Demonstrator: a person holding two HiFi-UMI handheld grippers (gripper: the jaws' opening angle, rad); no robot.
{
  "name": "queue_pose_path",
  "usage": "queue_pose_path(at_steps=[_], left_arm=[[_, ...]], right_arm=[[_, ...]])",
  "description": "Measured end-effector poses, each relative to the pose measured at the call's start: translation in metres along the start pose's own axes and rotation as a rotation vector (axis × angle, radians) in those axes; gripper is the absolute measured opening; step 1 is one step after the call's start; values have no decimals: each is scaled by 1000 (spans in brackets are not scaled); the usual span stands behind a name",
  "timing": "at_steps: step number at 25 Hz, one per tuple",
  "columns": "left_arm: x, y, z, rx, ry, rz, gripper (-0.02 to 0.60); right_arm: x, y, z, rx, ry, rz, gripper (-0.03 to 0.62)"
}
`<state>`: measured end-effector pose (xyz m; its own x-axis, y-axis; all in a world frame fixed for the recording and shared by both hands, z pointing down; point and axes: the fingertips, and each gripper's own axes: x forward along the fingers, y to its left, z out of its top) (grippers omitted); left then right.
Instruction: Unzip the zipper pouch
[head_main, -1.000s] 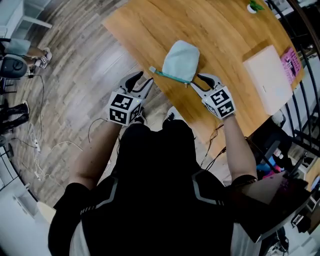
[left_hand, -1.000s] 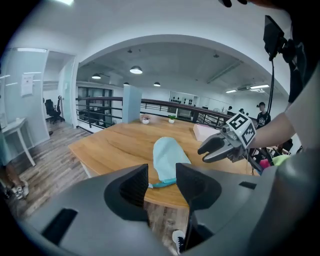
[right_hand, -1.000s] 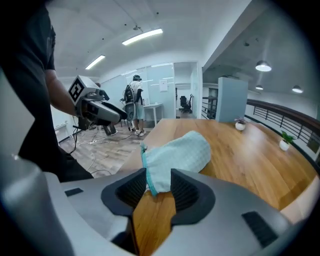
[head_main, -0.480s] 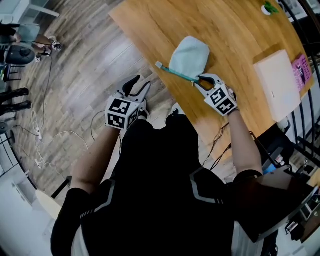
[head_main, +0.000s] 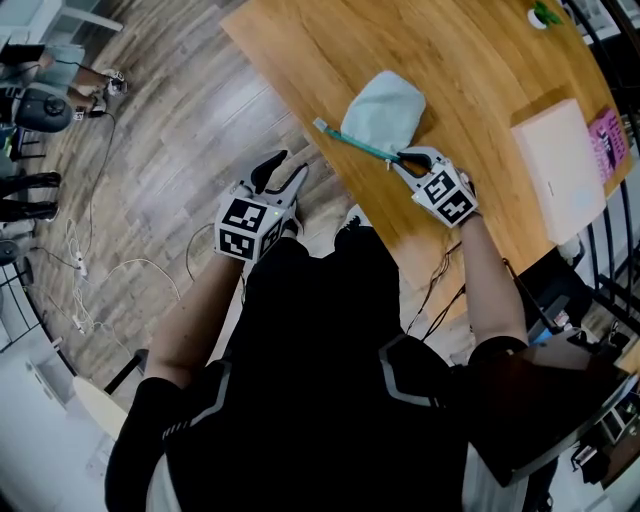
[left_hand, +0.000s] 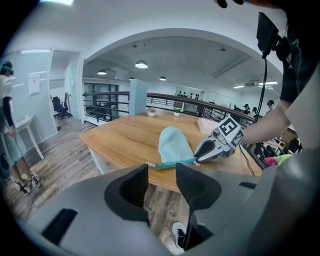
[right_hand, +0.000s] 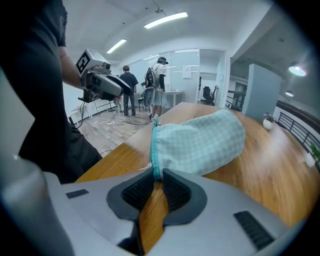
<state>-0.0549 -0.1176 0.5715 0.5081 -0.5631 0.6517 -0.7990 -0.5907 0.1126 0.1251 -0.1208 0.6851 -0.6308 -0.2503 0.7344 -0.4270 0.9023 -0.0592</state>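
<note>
The pouch (head_main: 385, 108) lies at the bench's (head_main: 470, 50) near edge, with the right gripper (head_main: 399, 158) pinching one end of its zipper (head_main: 356, 144), apparently ready to pull it open, while the left gripper (head_main: 286, 166) hangs off the edge, jaws spread and empty, not bracing the pouch.

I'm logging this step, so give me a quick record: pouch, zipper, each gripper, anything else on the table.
pouch: pale blue, lying on table near its edge
zipper: teal, no opening visible
right gripper: shut on pouch at zipper's end
left gripper: open, empty, off the table, above floor
also on table: white box
</note>
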Motion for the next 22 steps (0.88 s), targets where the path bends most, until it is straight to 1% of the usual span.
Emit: queue_pose_path(at_steps=[6, 8, 12, 16, 19, 22], left_arm=[[-1, -6, 14, 17, -12, -18, 190], [-1, -11, 23, 32, -20, -44, 192], [-5, -28, 49, 99, -55, -119, 190], [-9, -40, 71, 120, -84, -155, 192], [-2, -51, 90, 185, -101, -200, 190], [3, -69, 102, 284, -114, -260, 190]], right_arm=[[-10, -3, 16, 127, -70, 5, 60], [-15, -4, 26, 163, -96, -3, 59], [-34, -7, 47, 268, -159, -17, 57], [-59, -8, 72, 344, -207, -33, 55], [-80, -22, 90, 386, -256, -77, 54], [-99, -29, 101, 438, -291, -106, 54]])
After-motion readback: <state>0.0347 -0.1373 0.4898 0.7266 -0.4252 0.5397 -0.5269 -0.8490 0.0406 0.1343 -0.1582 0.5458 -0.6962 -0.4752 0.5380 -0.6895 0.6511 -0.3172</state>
